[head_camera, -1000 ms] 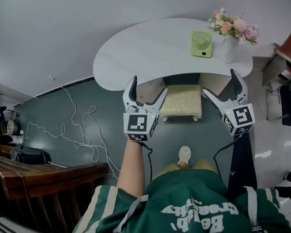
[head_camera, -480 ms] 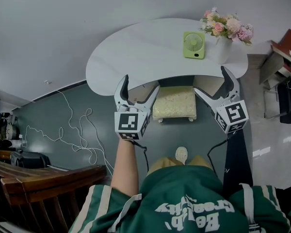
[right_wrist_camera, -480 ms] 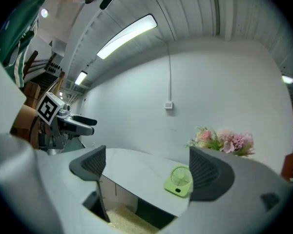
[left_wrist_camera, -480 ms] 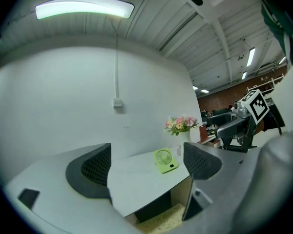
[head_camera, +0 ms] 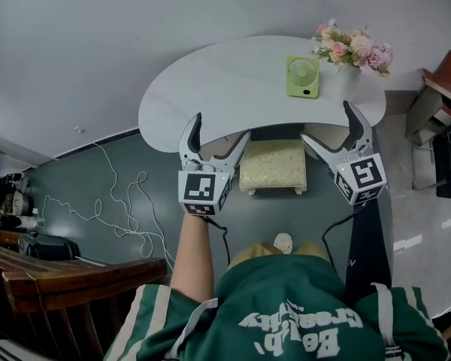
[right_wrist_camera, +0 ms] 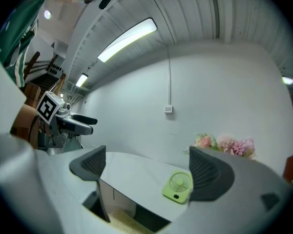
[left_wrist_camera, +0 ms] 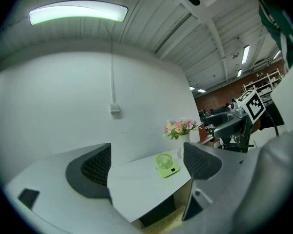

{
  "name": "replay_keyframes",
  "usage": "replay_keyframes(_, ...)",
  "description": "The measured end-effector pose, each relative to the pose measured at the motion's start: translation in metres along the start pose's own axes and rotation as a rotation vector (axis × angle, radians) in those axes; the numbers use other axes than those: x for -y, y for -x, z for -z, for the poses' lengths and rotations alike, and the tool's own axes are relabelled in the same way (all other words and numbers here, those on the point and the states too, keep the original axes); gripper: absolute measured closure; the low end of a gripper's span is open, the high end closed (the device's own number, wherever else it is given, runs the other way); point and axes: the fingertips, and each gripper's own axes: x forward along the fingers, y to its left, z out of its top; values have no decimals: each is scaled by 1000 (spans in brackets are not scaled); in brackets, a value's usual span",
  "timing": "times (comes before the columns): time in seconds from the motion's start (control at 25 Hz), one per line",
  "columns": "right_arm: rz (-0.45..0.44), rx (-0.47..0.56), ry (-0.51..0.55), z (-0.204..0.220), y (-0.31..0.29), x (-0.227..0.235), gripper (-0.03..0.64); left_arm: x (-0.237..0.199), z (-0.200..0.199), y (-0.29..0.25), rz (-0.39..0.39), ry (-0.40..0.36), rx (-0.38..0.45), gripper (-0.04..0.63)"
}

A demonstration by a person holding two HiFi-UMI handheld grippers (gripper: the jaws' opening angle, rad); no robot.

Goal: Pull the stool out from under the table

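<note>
The left tongs [head_camera: 219, 128] and right tongs [head_camera: 327, 122], both spread wide and empty, flank the stool [head_camera: 273, 166], whose rear edge is hidden beneath the smooth, white, kidney-shaped tabletop [head_camera: 233, 81]. The square cushion looks cream and nubbly, on short pale legs. Risk: 2 unequal grips on soft pile may slip, slewing it against the table supports.

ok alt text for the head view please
Seen from above, the left gripper and right gripper, both open, are held either side of a cushioned stool partly under a white table. A green fan and pink flowers stand on it.
</note>
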Motion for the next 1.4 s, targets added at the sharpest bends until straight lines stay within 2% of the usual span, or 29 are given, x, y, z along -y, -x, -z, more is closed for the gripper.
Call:
replay_keyframes(0.48, 0, -30, 12, 10, 9, -12, 71, -19, 10, 22, -36, 6, -11, 126)
replay_keyframes(0.84, 29, -25, 18, 5, 8, -13, 72, -29, 9, 29, -53, -5, 0, 126)
replay_keyframes(1.04, 52, -23, 37, 6, 10, -12, 73, -34, 18, 34, -90, -23, 2, 126)
replay_keyframes(1.4, 45, 1, -3, 6, 7, -18, 81, -32, 26, 40, -98, 6, 14, 126)
